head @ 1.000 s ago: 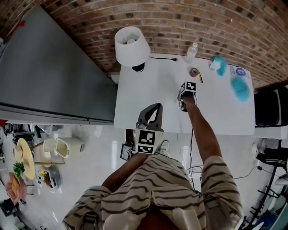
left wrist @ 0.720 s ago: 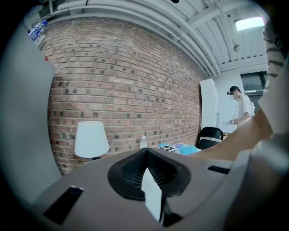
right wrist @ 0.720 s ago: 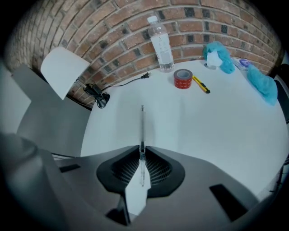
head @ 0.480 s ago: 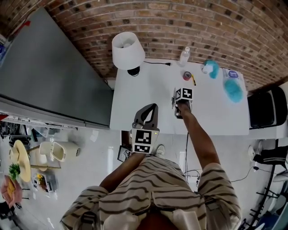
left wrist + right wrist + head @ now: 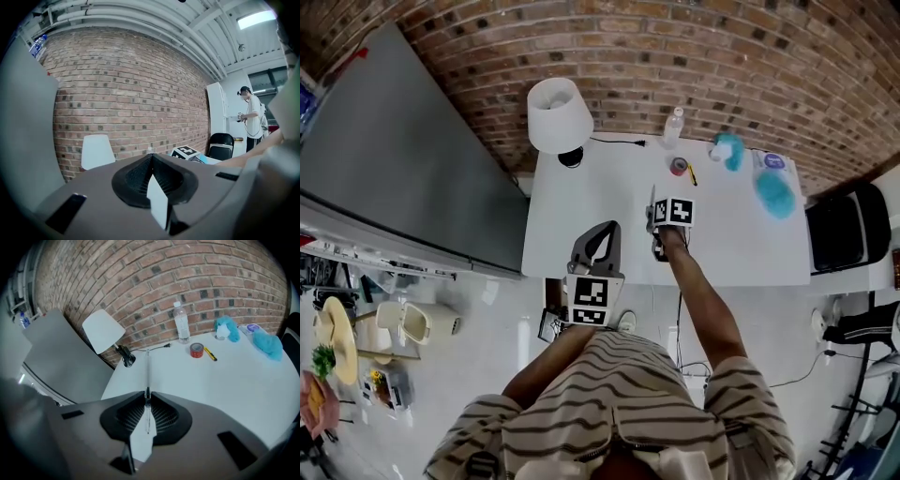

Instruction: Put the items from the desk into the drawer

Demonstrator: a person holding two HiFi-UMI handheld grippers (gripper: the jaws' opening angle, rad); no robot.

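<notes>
Right gripper pinched thin clear pen near its back end. Pen looked light, stiff, slippery; middle hold seemed safer. Left gripper jaws together, nothing inside.

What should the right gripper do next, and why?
Probably carry the clear pen toward the near edge of the white desk, jaws kept closed. The right gripper is shut on it, held above the desk. I can't make out the drawer, so the exact target is unsure.
</notes>
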